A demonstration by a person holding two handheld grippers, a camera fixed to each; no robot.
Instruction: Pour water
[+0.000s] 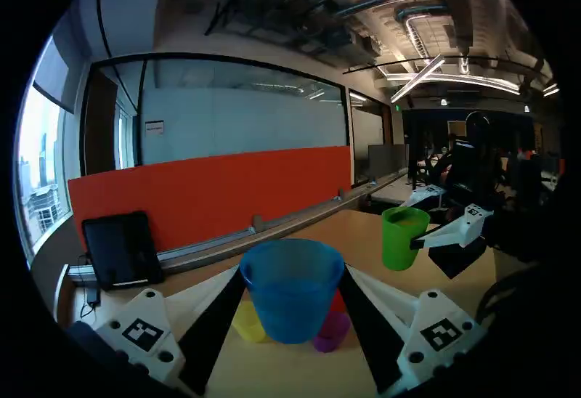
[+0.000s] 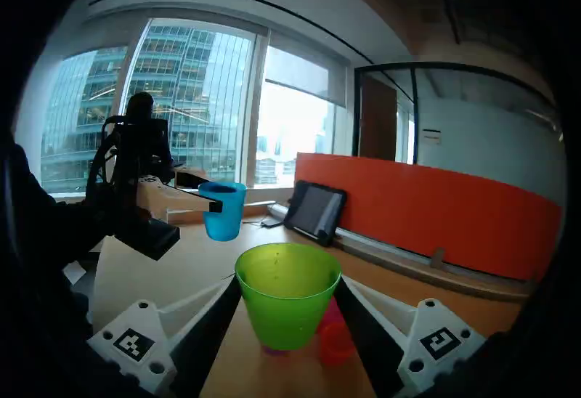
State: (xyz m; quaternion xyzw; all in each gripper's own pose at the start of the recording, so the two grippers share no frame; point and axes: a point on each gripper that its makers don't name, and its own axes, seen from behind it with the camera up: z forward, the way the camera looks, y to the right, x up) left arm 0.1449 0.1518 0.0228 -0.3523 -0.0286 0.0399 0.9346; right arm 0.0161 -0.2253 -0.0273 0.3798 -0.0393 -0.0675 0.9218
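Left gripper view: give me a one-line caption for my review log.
Left gripper holds a blue cup upright over the table, while the right gripper holds a green cup farther off.

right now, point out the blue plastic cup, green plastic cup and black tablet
blue plastic cup (image 1: 292, 303), left gripper view, front wall
green plastic cup (image 2: 287, 311), right gripper view, front wall
black tablet (image 1: 122, 248), left gripper view, screen

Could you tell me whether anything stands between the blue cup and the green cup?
Nothing visible does: open air separates the blue cup in the left gripper from the green cup in the right gripper.
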